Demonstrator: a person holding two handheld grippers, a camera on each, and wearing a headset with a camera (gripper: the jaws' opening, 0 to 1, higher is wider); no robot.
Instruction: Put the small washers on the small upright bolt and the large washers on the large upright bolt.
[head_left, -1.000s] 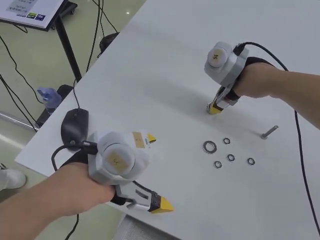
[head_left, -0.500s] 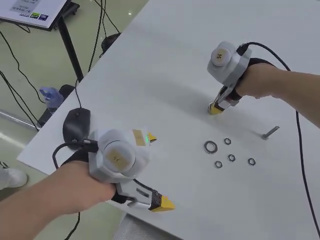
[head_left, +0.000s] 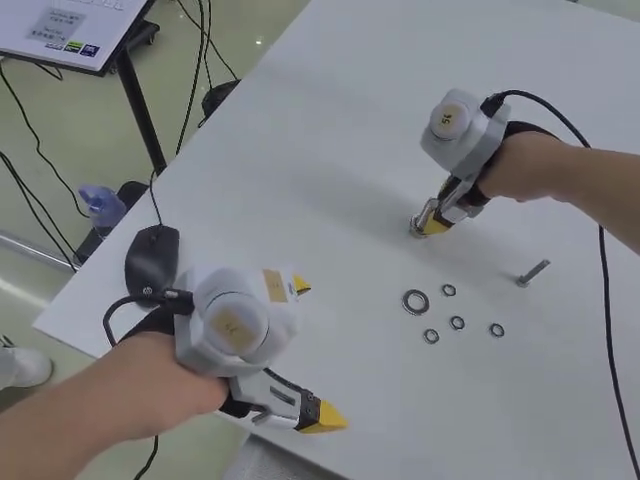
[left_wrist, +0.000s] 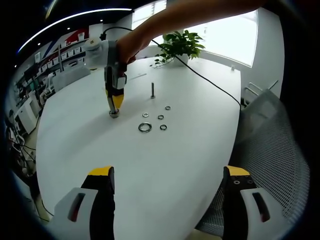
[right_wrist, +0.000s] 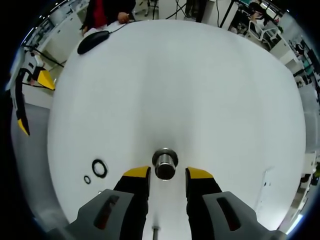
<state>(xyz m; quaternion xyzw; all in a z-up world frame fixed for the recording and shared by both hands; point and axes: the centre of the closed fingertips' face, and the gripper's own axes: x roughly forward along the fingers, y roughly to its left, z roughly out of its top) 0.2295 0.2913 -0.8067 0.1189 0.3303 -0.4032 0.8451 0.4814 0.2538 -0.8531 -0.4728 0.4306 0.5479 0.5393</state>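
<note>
My right gripper (head_left: 432, 226) points down at the white table (head_left: 300, 150), its jaws close on either side of the large bolt (head_left: 418, 228), which stands upright. From above, the large bolt (right_wrist: 165, 163) sits between the yellow fingertips (right_wrist: 138, 173). The small bolt (head_left: 533, 272) stands to the right; the small bolt (left_wrist: 152, 90) looks upright. One large washer (head_left: 416, 301) and several small washers (head_left: 457, 322) lie flat between the bolts. My left gripper (head_left: 312, 355) hovers open over the table's near edge with nothing in it, and faces the large washer (left_wrist: 145, 127).
A black mouse (head_left: 150, 262) lies at the table's left edge. A black cable (head_left: 610, 300) trails from the right gripper across the table's right side. A mesh chair (left_wrist: 270, 150) stands off the near edge. A potted plant (left_wrist: 182, 45) sits at the far end.
The head camera has shifted a little. The right gripper stays at the large bolt, which shows more plainly beside its tips. The left gripper has held its place, open.
</note>
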